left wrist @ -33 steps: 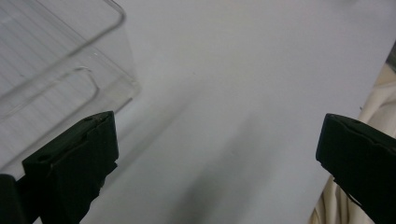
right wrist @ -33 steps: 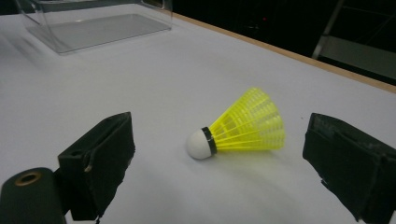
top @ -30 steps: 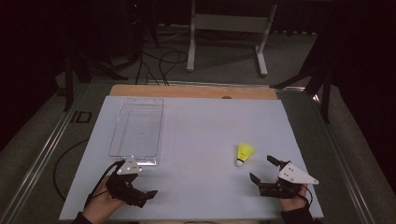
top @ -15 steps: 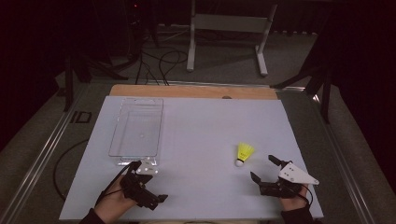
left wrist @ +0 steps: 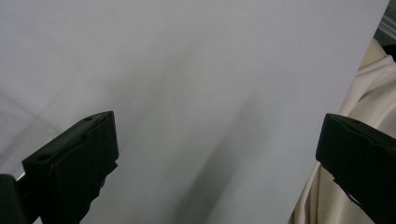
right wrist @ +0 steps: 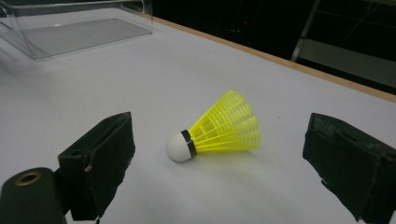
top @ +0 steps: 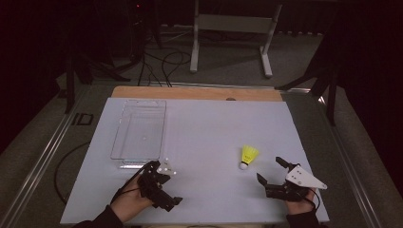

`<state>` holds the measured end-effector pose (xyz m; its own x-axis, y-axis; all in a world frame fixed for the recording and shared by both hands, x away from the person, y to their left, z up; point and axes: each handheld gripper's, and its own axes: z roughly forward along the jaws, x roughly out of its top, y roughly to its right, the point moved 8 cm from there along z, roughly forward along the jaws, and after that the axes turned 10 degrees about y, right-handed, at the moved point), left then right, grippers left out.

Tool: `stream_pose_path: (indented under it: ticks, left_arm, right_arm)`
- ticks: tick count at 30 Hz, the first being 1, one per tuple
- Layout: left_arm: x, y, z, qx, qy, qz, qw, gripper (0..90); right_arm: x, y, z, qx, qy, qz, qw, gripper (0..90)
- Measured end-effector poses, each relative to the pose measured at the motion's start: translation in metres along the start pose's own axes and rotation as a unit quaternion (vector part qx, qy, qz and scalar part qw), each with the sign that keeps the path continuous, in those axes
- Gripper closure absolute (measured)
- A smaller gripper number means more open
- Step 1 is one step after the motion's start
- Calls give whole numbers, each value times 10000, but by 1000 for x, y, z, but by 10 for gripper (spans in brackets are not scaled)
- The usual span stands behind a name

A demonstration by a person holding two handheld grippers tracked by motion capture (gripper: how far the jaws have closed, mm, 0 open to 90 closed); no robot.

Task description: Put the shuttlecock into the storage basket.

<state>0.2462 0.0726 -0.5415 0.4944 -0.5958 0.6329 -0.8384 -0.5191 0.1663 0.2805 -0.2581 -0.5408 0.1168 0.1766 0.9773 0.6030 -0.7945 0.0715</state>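
Near the front edge of the table, right gripper (top: 272, 169) sits low on the white sheet (top: 214, 137), jaws spread wide, nothing between the pads. Grey 3-cornered plate (top: 304, 176) on top, hand (top: 300, 204) behind it.

Right gripper view: both black jaws frame the shuttlecock (right wrist: 215, 128), well clear of it on either side. It lies on its side on the sheet, white cork (right wrist: 178, 147) toward the left jaw, yellow skirt (right wrist: 231, 123) fanning away to the right. No contact with either jaw.

High view: shuttlecock (top: 248, 156) is just beyond and slightly left of the right gripper, cork end toward the person.

Left gripper (top: 161, 187) at front left, held in a hand (top: 128, 204), turned roughly sideways. Left gripper view: 2 jaws stand wide apart, bare sheet (left wrist: 187, 84) between them, holding nothing; cream fabric (left wrist: 364, 102) at the right edge past the sheet's border.

Clear plastic tray (top: 140, 128) lies flat on the sheet's left half, near end just beyond the left gripper, nothing visible inside. Same tray (right wrist: 74, 28) sits at upper left in the right gripper view, well apart from the shuttlecock.

Wooden strip (top: 195, 93) runs along the far edge of the sheet. Beyond it, grey frame legs (top: 230, 38) and cables (top: 166, 61) on the floor.
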Motion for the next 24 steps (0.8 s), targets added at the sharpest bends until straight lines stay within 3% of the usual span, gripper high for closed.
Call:
stream_pose_path:
  ticks: [10,18,21,24]
  left_arm:
    - [19,15,22,-395,-152,110,9990,0]
    - [34,24,41,-362,-222,29,9991,0]
    - [44,27,50,-198,-315,-6,9993,0]
    - [53,30,54,-218,-352,-65,9991,0]
  right_arm:
    - [-1,3,-1,-103,-37,4,9999,91]
    - [-1,4,-1,-127,-40,20,9999,91]
    - [-1,4,-1,-115,-41,48,9999,91]
    - [-1,5,-1,-116,-39,42,9999,91]
